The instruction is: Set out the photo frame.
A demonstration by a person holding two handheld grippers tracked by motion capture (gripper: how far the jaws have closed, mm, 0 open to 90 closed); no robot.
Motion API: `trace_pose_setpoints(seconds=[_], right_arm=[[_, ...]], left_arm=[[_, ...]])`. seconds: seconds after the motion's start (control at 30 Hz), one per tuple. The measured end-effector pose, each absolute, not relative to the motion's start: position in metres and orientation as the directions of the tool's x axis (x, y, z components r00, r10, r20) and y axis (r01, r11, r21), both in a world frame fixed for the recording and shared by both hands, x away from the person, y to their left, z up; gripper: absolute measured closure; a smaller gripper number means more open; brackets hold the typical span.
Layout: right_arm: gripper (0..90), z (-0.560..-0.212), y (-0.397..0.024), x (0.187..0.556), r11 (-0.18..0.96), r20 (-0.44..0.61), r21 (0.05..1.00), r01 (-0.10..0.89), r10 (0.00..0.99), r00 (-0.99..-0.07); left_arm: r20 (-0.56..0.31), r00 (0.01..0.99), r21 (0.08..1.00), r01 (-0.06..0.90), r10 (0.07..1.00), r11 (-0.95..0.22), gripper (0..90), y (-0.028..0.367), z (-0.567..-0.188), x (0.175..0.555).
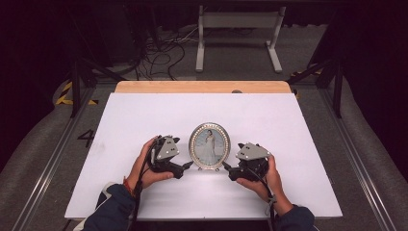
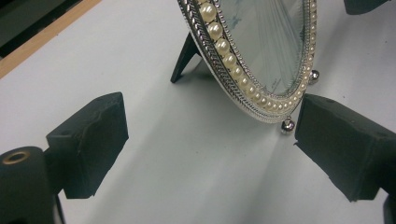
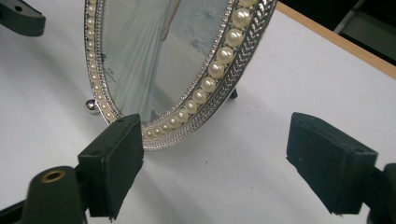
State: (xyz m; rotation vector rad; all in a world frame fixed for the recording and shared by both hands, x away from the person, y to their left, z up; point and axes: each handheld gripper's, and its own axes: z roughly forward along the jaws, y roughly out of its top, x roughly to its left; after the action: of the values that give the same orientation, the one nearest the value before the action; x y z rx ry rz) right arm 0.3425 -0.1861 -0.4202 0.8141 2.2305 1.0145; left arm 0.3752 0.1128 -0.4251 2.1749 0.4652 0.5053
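An oval picture frame [image 1: 209, 146] is standing upright near the middle of the white table [image 1: 144, 115], slightly toward the near edge, with its pearl-trimmed silver rim facing me. It is resting on small ball feet [image 2: 287, 125] and leaning on a dark back strut [image 2: 184, 56].

I am holding my left gripper [image 1: 188, 165] just left of the frame's lower edge, its tips pointing right at the base. In the left gripper view its jaws are standing wide apart and gripping nothing: one pad [image 2: 343, 142] is sitting just beside a ball foot, the other pad [image 2: 91, 140] is lying well clear over bare table.

I am holding my right gripper [image 1: 226, 167] just right of the frame, mirrored, tips pointing left. In the right gripper view its jaws are likewise spread wide and empty; one pad [image 3: 114, 161] is overlapping the rim's lower edge in the picture, though whether it is touching cannot be told, and the other pad [image 3: 329, 161] is standing apart.
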Motion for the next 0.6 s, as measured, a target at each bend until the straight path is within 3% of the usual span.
trace_pose_setpoints(seconds=[0.6], right_arm=[[17.4,-0.416,-0.199,0.337,0.566,-0.273,0.774,0.284,0.703,-0.657]], left_arm=[[0.221,0.843,0.779,0.150,0.491,-0.609,9.8,0.131,-0.424,0.366]])
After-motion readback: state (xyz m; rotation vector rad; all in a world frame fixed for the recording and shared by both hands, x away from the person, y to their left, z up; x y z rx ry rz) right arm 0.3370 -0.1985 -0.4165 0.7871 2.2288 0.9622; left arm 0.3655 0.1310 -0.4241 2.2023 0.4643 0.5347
